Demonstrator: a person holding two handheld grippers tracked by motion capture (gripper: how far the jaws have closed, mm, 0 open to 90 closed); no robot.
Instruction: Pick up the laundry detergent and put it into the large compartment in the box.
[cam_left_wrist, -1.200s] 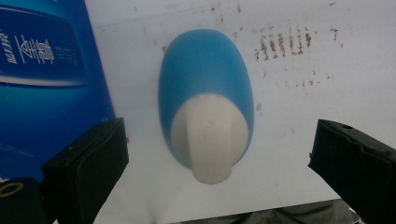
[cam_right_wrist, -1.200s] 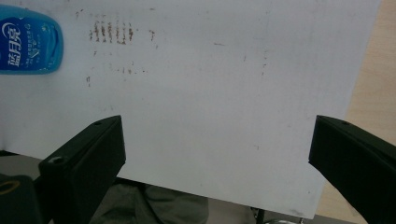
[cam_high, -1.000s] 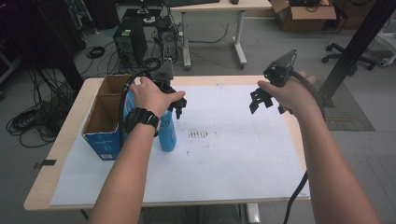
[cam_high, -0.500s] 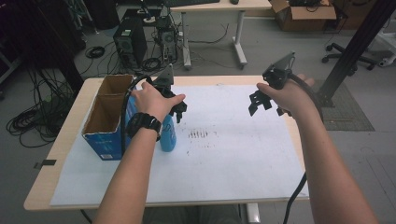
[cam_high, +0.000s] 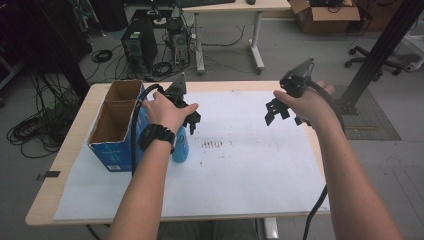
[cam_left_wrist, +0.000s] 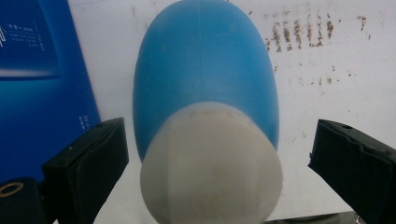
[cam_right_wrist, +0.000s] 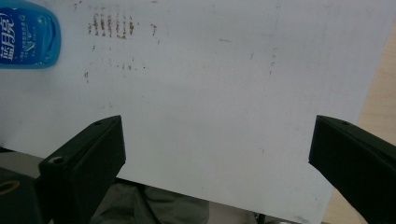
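A blue bottle (cam_high: 180, 146) with a white cap stands upright on the white paper, right beside a blue cardboard box (cam_high: 116, 151). My left gripper (cam_high: 192, 121) hovers over its top. In the left gripper view the bottle (cam_left_wrist: 205, 79) is seen from above, its cap between the two black jaws with a gap on each side, so my left gripper (cam_left_wrist: 217, 135) is open. My right gripper (cam_high: 273, 112) is held above the right part of the paper. It is open (cam_right_wrist: 215, 135) with nothing between its jaws, and the bottle (cam_right_wrist: 28, 39) shows far off.
The box (cam_left_wrist: 42, 70) is open-topped with two compartments and stands at the table's left. A large white paper sheet (cam_high: 240, 175) covers the wooden table (cam_high: 64, 162), with brown smudges (cam_high: 214, 145) near its middle. Computers, cables and a desk are on the floor behind.
My left gripper has shifted slightly nearer and lower over the bottle's cap. The right gripper has hardly moved.
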